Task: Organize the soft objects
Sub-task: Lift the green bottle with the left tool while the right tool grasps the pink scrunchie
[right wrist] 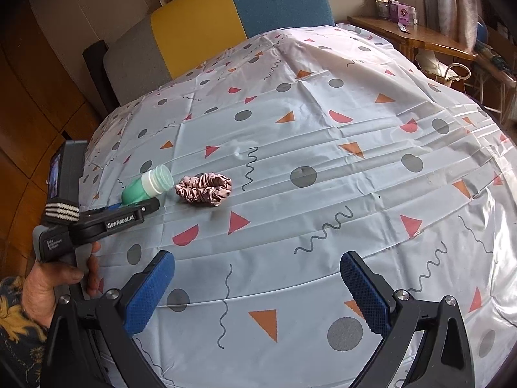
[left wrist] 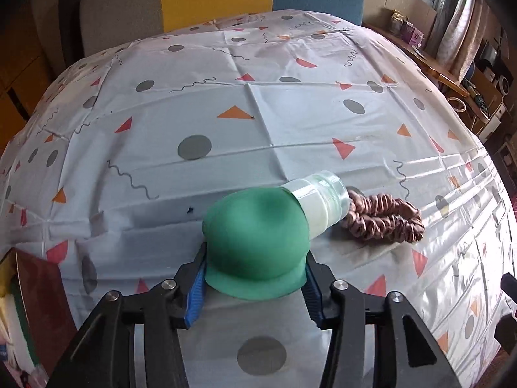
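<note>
At the left edge of the right wrist view a hand (right wrist: 61, 278) grips the left gripper (right wrist: 142, 205), whose tongs are closed partway on the green squeeze bottle (right wrist: 134, 194). In the left wrist view its blue pads (left wrist: 195, 286) press both sides of the bottle's soft body, low at centre, clear cap pointing upper right. Just right of the cap, touching it, lies the pink scrunchie (left wrist: 384, 215) on the patterned tablecloth (left wrist: 258, 113). Lower centre, the right gripper (right wrist: 257, 294) hangs wide open and empty
</note>
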A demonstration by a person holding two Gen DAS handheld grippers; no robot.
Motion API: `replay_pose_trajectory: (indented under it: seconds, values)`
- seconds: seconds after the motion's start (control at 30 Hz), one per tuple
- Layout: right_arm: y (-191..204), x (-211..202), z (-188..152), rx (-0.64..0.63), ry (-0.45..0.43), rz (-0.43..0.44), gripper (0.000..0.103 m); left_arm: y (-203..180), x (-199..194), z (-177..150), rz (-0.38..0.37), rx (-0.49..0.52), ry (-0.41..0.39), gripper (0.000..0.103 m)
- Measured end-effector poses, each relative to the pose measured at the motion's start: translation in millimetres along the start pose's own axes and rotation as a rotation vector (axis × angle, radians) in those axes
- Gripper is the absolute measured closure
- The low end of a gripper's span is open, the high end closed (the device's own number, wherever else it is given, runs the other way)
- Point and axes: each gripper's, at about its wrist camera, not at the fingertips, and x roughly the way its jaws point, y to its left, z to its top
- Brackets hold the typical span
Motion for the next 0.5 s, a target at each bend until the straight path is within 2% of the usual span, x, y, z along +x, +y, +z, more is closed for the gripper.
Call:
replay_pose_trajectory:
  seconds: [0.23, 0.5]
  values:
    - [6.2, 12.6, -6.4, -0.044, 0.036, -0.009, 0.000, -10.3, -54.1, -43.4, 0.004, -0.031, -0.075, 0.052]
    - [36.1, 33.4, -9.7, -0.153, 0.088, 0.051, 0.000, -7.1, -110.1, -79.5, -0.014, -0.010, -0.166, 0.051]
